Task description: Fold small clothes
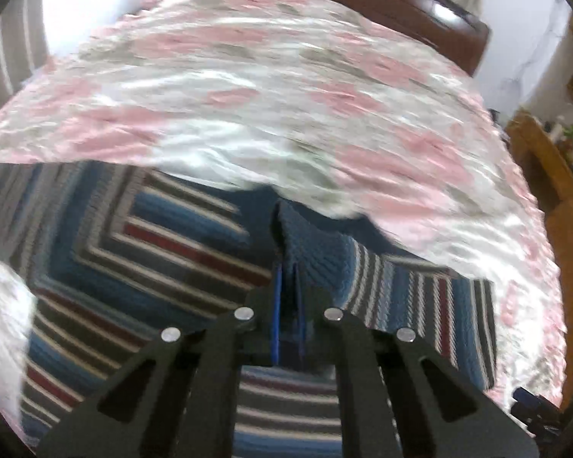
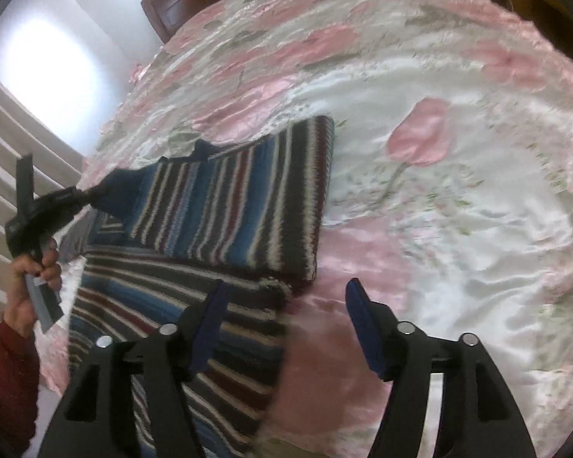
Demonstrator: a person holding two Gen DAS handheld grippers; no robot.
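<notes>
Pink floral satin bedspread over a bed, dark wooden headboard behind. Striped knit sweater spread near the bed's edge, one part folded over the body. Left tool clamped shut on the sweater's dark blue edge, held by a hand in a red sleeve. Right tool wide open, hovering over the sweater's lower corner and bedspread, gripping nothing.

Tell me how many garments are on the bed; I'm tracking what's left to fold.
1: a striped sweater on the floral bedspread, one part folded over, its dark edge pinched by the left gripper. Others may lie out of view.
</notes>
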